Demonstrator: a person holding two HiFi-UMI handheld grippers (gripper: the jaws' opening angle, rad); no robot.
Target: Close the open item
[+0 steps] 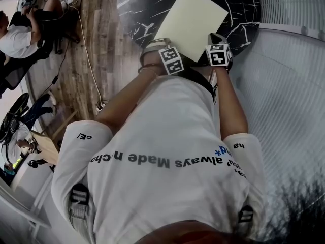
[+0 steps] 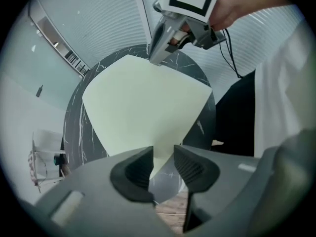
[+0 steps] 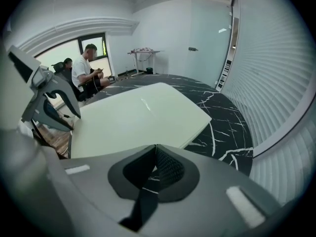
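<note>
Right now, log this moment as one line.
left gripper: open, pale folder corner between fingers | right gripper: shut, by folder edge | folder: flat on black table

Soft, even daylight; strong fisheye distortion, dark vignetted corners.

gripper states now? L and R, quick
left gripper: open, corner of the pale folder between its jaws, not pinched.
right gripper: shut, tips at the pale folder's edge; whether it grips it cannot be told.
</note>
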